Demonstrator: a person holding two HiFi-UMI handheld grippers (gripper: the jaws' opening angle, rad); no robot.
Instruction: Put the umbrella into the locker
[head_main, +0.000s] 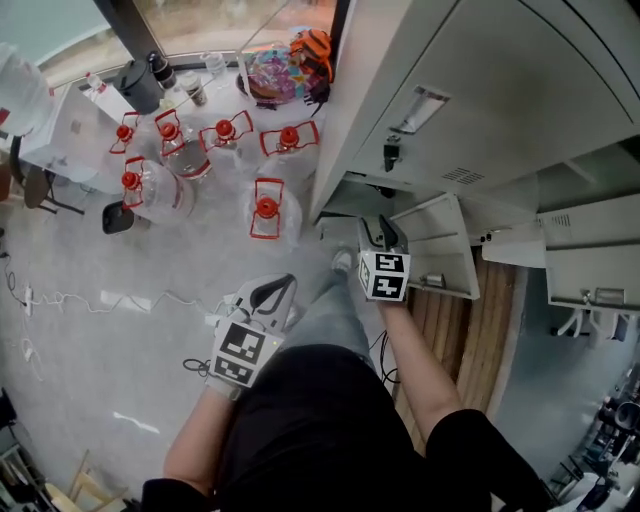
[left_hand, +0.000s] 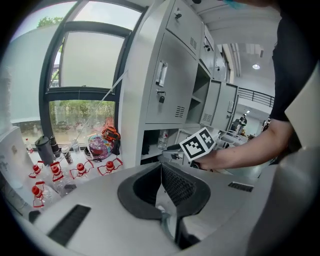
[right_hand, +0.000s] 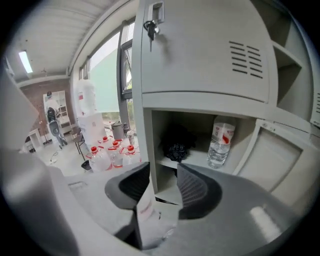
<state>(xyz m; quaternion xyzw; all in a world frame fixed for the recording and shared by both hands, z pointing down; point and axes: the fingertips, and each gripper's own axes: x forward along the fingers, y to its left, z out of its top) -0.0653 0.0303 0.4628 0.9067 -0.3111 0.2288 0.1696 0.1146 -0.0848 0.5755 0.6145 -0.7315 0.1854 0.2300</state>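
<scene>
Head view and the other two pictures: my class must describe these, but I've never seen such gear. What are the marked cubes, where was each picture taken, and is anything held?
No robot here: a person holds a gripping tool in each hand, and the marked cubes belong to them. The head view comes from a camera on the person's head, looking down. The other two cameras ride on the tools, looking along their jaws. The left tool has its jaws together, holding nothing. The right tool, open and empty, faces an open compartment of the grey locker, where a water bottle stands beside what looks like the black umbrella. Red-capped water jugs stand on the floor.
</scene>
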